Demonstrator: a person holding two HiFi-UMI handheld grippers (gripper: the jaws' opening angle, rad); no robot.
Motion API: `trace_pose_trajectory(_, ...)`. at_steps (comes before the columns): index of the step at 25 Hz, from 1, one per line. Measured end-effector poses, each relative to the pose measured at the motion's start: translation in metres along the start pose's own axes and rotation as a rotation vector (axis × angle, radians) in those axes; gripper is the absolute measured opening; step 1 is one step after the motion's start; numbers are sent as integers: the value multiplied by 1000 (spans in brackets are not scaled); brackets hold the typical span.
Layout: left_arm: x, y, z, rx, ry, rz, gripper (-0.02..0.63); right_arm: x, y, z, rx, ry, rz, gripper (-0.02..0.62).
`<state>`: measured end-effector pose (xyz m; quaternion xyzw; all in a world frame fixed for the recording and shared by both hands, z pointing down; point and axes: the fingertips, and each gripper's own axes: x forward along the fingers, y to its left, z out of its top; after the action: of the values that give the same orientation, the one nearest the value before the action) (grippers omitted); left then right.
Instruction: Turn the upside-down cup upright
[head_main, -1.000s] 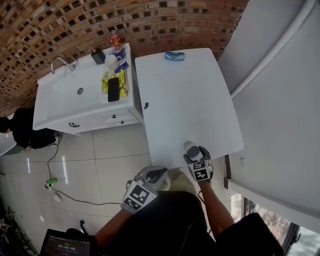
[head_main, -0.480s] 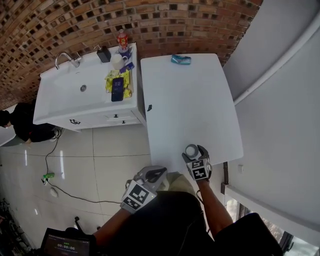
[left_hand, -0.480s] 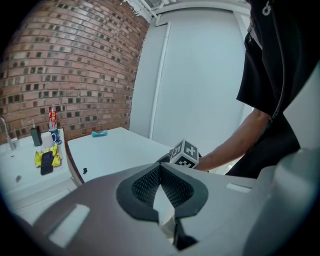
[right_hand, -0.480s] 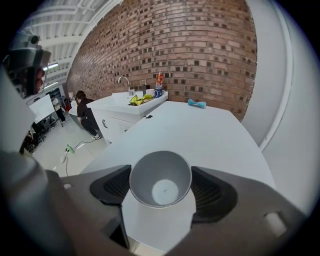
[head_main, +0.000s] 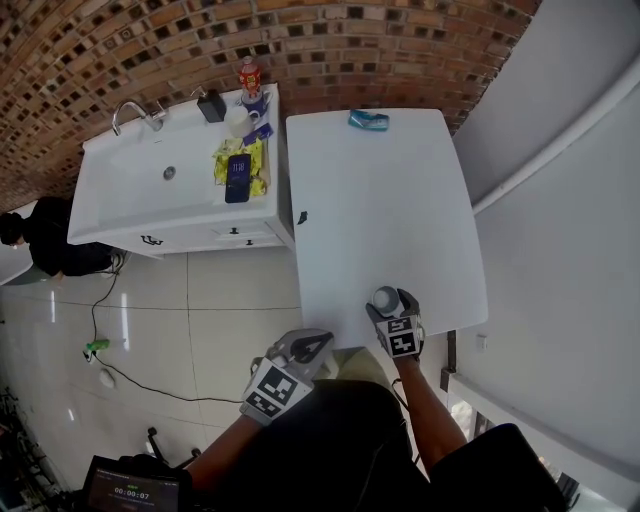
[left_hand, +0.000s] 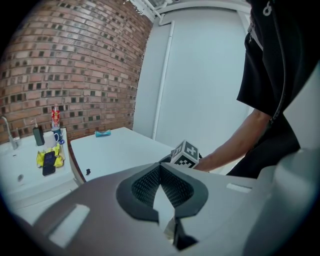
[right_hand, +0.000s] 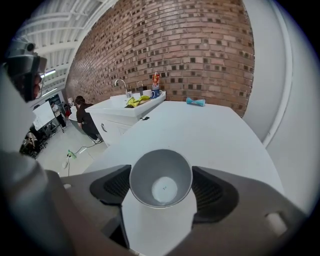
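Note:
A grey cup (right_hand: 161, 177) sits mouth-up between my right gripper's (right_hand: 161, 186) jaws, and its pale inside bottom shows. Both dark pads press its sides. In the head view the cup (head_main: 385, 298) is over the near end of the white table (head_main: 380, 210), with the right gripper (head_main: 393, 308) just behind it. Whether the cup rests on the tabletop or hangs just above it, I cannot tell. My left gripper (head_main: 310, 346) hangs over the floor, left of the table's near corner. Its jaws (left_hand: 160, 168) meet at the tips with nothing between them.
A blue object (head_main: 368, 120) lies at the table's far end, and a small black thing (head_main: 302, 216) at its left edge. A white sink counter (head_main: 130, 200) on the left carries a faucet, bottle, mug, yellow packet and phone. A wall runs along the right.
My right gripper has carried the cup a little farther in over the table. The left gripper stays beside the table corner.

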<state>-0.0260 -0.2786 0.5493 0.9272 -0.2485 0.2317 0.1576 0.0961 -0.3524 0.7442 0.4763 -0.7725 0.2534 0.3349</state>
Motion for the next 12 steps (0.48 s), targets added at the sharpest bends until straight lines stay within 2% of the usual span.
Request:
trace_pose_trajectory(7,-4,7,1,-7,-16,5,15,-1,-3,0,40,12,0,403)
trace_pose_trajectory(12,-16,11,1,-7,-45,8,15,-29,-3,13,55,-36,-50,410)
